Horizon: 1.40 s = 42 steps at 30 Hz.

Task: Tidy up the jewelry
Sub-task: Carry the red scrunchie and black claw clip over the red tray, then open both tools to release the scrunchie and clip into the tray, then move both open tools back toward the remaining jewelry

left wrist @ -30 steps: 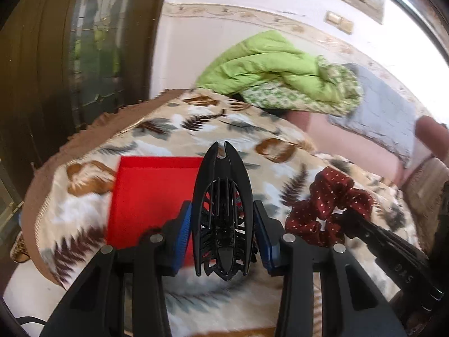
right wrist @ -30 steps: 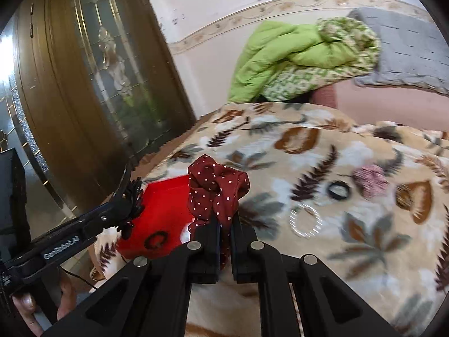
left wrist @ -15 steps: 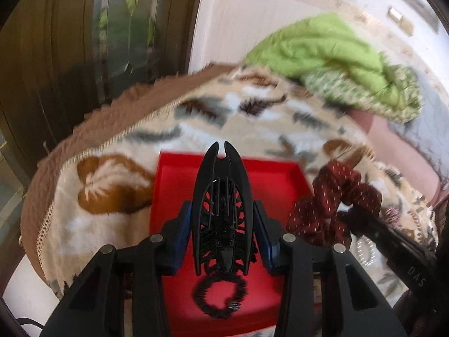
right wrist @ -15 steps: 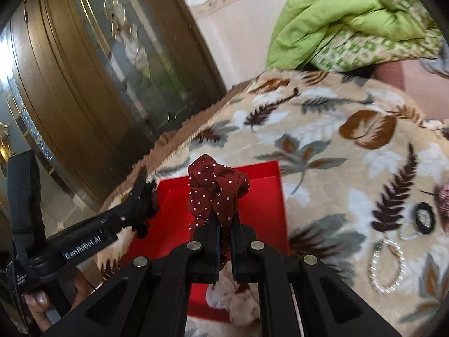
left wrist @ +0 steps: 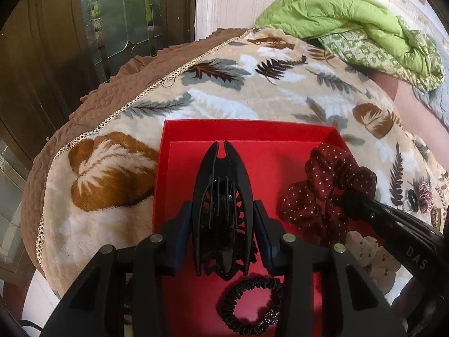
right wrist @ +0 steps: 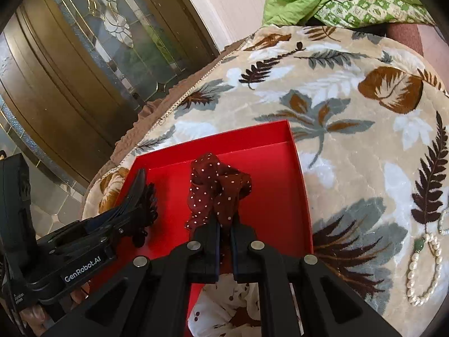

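My left gripper (left wrist: pixel 223 216) is shut on a black claw hair clip (left wrist: pixel 221 185), which it holds by its sides just above the red tray (left wrist: pixel 252 132). My right gripper (right wrist: pixel 224 221) is shut on a maroon polka-dot scrunchie (right wrist: pixel 219 188), which hangs over the right half of the tray (right wrist: pixel 277 196). The right wrist view shows the left gripper (right wrist: pixel 134 213) with the clip (right wrist: pixel 143 196) at the tray's left side. A black scrunchie (left wrist: pixel 249 306) lies in the tray near its front. A white dotted scrunchie (right wrist: pixel 224 306) lies in the front right corner.
The tray sits on a leaf-patterned blanket (left wrist: pixel 252 95) near the bed's brown-trimmed edge. A pearl necklace (right wrist: pixel 423 269) lies on the blanket to the right. A green quilt (left wrist: pixel 350 19) is piled at the back. A glass-panelled wooden door (right wrist: pixel 84 70) stands to the left.
Both grippers have moved forward and down over the red tray, still holding the clip and the maroon scrunchie. The black and white scrunchies in the tray have come into view.
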Available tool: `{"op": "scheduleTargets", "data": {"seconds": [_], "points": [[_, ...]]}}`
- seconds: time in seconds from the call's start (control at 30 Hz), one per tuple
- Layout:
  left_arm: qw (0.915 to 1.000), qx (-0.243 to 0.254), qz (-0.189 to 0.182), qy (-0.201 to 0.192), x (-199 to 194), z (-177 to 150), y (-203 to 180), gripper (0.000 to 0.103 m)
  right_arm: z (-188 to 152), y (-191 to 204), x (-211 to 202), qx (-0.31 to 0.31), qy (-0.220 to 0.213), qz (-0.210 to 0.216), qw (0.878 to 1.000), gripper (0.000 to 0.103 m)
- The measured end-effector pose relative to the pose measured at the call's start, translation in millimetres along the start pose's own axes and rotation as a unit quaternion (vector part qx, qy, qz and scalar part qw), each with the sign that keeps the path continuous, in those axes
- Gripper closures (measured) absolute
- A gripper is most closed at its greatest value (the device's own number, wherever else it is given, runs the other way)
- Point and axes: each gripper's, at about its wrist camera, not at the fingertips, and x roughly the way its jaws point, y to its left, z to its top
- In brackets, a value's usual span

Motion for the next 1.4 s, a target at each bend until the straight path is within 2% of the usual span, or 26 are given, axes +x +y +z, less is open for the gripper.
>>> {"op": "scheduleTargets", "data": {"seconds": [0.17,0.27,0.33,0.4,0.5,0.63,0.7,0.77,0.9,1.07,1.13,1.2,1.33,1.4], "points": [[0.9997,0.008,0.011,0.020,9.7,-2.2,0.4,0.062,-1.3,-3.4,7.0,0.007,0.009,-0.009,1.000,0.093],[0.9997,0.009,0.011,0.019,9.9,-3.5,1.3,0.062,-1.8,-3.5,5.2,0.008,0.005,-0.014,1.000,0.090],[0.9998,0.009,0.011,0.017,9.6,-3.4,2.0,0.060,-1.3,-2.9,2.4,0.009,0.000,-0.019,1.000,0.078],[0.9998,0.005,0.010,0.015,8.4,-3.3,4.8,0.054,-0.6,-2.0,-2.5,0.007,-0.006,-0.024,1.000,0.066],[1.0000,-0.002,0.008,-0.002,1.1,-2.9,7.7,0.041,2.4,-1.3,-17.9,0.010,-0.020,-0.020,1.000,0.061],[0.9996,-0.011,-0.006,-0.025,-12.9,-2.2,9.1,0.040,3.6,0.5,-55.6,0.007,-0.048,-0.029,0.998,0.056],[0.9989,-0.011,-0.017,-0.042,-23.6,-3.5,6.2,0.040,-1.9,-1.9,-80.3,0.008,-0.067,-0.036,0.997,0.043],[0.9978,-0.004,-0.026,-0.060,-35.7,-6.2,0.1,0.038,-13.2,-6.5,-108.7,0.010,-0.086,-0.045,0.995,0.035],[0.9940,0.022,-0.046,-0.096,-63.1,-19.7,-23.9,0.028,-52.0,-21.5,-166.2,0.010,-0.120,-0.069,0.990,0.025],[0.9860,0.035,-0.076,-0.144,-103.7,-58.4,-70.9,0.025,-110.5,-48.9,-218.8,0.021,-0.140,-0.114,0.983,0.021],[0.9815,0.049,-0.085,-0.164,-120.0,-84.6,-97.1,0.022,-129.8,-60.3,-233.8,0.032,-0.140,-0.129,0.981,0.021],[0.9795,0.063,-0.089,-0.169,-128.5,-104.3,-119.6,0.022,-146.7,-69.7,-251.5,0.042,-0.148,-0.141,0.978,0.021],[0.9696,0.129,-0.107,-0.178,-151.2,-145.6,-169.2,0.022,-171.0,-85.6,-281.3,0.055,-0.170,-0.172,0.969,0.020],[0.9671,0.140,-0.113,-0.180,-158.1,-157.6,-178.6,0.022,-177.1,-93.7,-296.2,0.066,-0.181,-0.177,0.965,0.020]]}}
